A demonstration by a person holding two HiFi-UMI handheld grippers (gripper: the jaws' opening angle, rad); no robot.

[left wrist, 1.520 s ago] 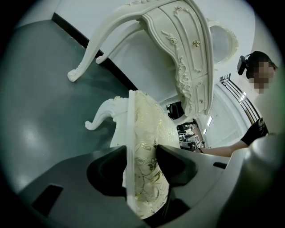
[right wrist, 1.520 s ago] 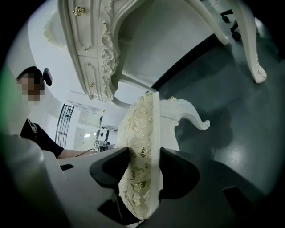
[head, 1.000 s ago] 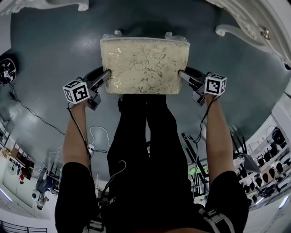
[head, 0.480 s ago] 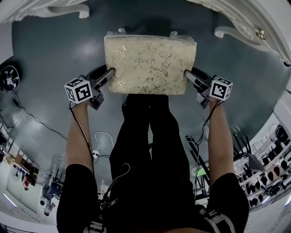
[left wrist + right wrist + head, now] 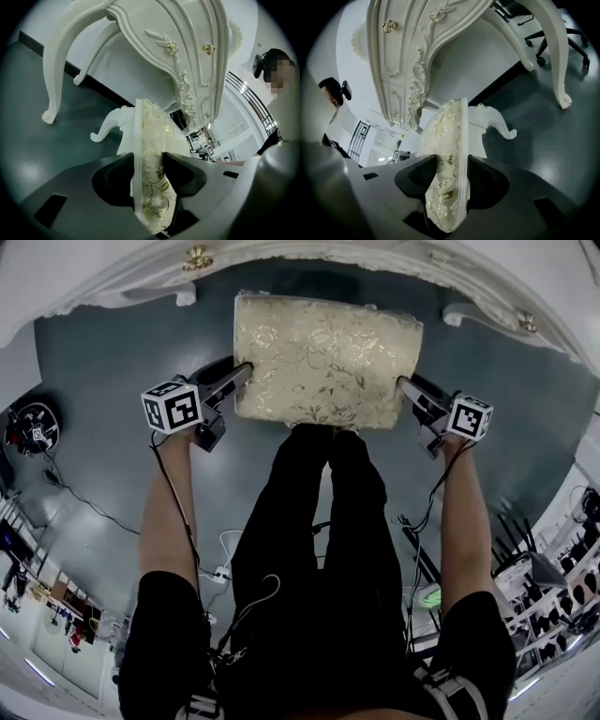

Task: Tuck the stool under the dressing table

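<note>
Head view looks steeply down on the stool (image 5: 326, 362), its gold-patterned seat at 12 o'clock from the person's legs. The seat's far edge meets the carved front of the dressing table (image 5: 131, 273), while its near edge stands out over the grey floor (image 5: 94, 409). So the stool looks only partly in, with most of the seat outside.

The left tool (image 5: 239, 379) is clenched on the seat's side at 9 o'clock, and the right tool (image 5: 405, 385) on the side at 3 o'clock. Each gripper view shows both jaws pressed on the cushion and the white rail under it.

Whether the curled legs (image 5: 105, 129) touch the floor, I cannot tell.

The frame looks stiff and probably fairly heavy for 2 pinch holds. The cushion is soft, so the rail is the part worth biting on. Holds at opposite sides suit it, since they keep the seat level. The fabric may slip under load. The carved, painted legs and the table's carved front could chip if knocked together.
</note>
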